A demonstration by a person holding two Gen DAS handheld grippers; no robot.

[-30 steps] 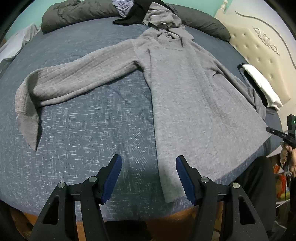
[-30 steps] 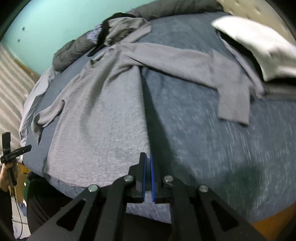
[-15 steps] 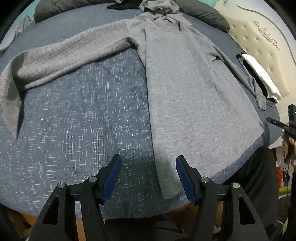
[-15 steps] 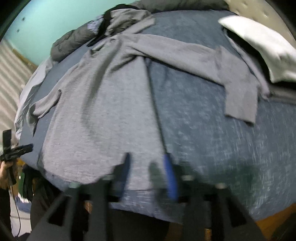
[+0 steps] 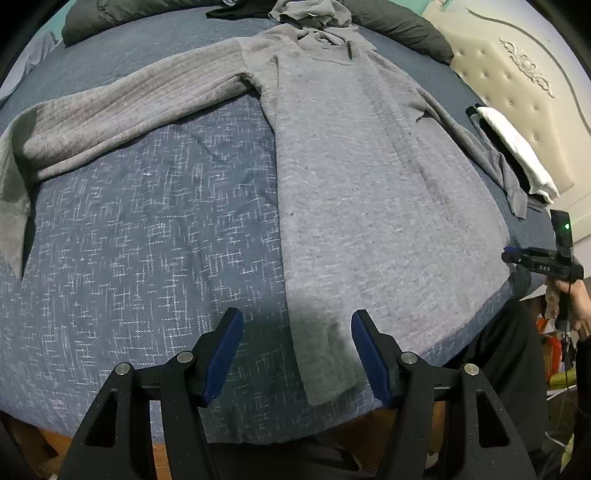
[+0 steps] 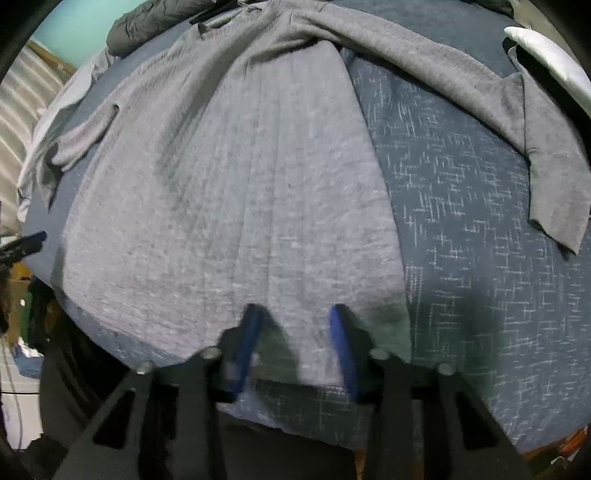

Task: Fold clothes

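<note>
A long grey knit garment (image 5: 351, 177) lies flat on the blue bedspread (image 5: 147, 240), hood at the far end, sleeves spread to both sides. My left gripper (image 5: 297, 325) is open just above its near left hem corner (image 5: 328, 384), one blue pad on each side of the garment's edge. In the right wrist view the same garment (image 6: 229, 184) fills the middle, and my right gripper (image 6: 295, 317) is open low over the hem near its right corner, nothing between its fingers. From the left wrist view the right gripper (image 5: 508, 254) shows at the right edge, held in a hand.
Dark pillows (image 5: 402, 26) and a pile of clothes (image 5: 306, 11) lie at the far end of the bed. Folded white and dark items (image 5: 517, 151) sit near the cream headboard (image 5: 517, 85). The person's dark trousers (image 5: 498, 369) stand against the bed's near edge.
The right gripper went from shut to open and dropped closer to the hem. The left gripper, open throughout, moved forward and down toward the left hem corner.
</note>
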